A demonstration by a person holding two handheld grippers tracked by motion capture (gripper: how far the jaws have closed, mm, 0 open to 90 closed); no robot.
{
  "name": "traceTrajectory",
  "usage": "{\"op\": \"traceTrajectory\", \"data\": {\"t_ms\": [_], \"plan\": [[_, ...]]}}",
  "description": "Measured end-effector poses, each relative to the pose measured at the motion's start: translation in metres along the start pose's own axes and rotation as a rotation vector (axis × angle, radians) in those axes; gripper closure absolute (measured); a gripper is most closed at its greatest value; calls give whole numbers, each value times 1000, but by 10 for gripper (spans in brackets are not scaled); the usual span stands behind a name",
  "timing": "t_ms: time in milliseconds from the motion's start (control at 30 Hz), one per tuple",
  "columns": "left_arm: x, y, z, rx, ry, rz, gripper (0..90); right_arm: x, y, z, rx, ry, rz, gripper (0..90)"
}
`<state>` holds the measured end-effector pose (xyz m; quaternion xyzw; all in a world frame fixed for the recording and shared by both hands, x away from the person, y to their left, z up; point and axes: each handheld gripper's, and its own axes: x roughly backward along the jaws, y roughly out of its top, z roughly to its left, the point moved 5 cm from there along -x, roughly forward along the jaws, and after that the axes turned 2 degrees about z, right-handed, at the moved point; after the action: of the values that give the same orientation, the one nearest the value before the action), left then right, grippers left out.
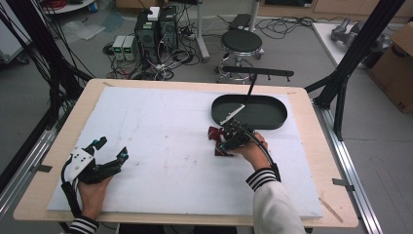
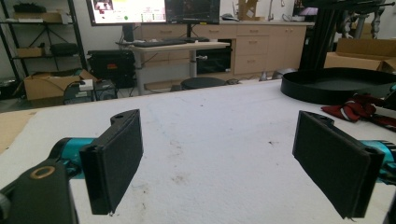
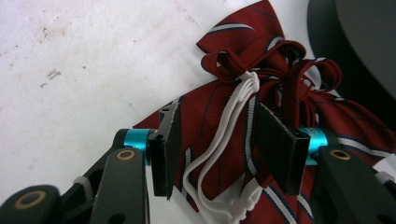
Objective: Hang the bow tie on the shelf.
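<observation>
A: The work surface is a white foam-covered board [image 1: 160, 146] on a pale wooden table, with a shallow black oval tray [image 1: 249, 111] at its far right; computer towers and a black stool stand on the grey floor beyond.

B: The item in hand is a dark red striped fabric bow tie with a white elastic cord [image 3: 243, 116]. It lies bunched on the board just beside the near rim of the tray, not inside it.

A: Handling character, as a judgement: light, soft and limp. It offers no stiff edge, it will sag and trail when lifted, and it is not fragile. The woven cloth should grip well against the pads; the thin elastic loops [image 3: 219, 140] may slip free or snag.

B: The right gripper [image 3: 224, 140] sits low over the bow with the jaws half closed. One cloth wing and the elastic strands lie between the pads; whether the pads already press the cloth cannot be told.

A: Recommended hold: the thick knotted centre [image 3: 261, 65], where the layers are gathered, rather than a single wing or the cord alone.

B: The left gripper [image 1: 109, 148] rests on the board well apart from the bow, jaws spread wide with nothing between them.
</observation>
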<state>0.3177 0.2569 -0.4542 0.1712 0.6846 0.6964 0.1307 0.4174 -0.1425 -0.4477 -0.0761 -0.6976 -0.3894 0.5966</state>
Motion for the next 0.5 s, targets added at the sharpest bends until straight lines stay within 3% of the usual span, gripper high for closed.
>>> {"op": "traceTrajectory", "data": {"t_ms": [500], "plan": [[0, 0, 0, 1, -1, -1, 166, -9, -3, -5, -28, -16, 71, 636]]}}
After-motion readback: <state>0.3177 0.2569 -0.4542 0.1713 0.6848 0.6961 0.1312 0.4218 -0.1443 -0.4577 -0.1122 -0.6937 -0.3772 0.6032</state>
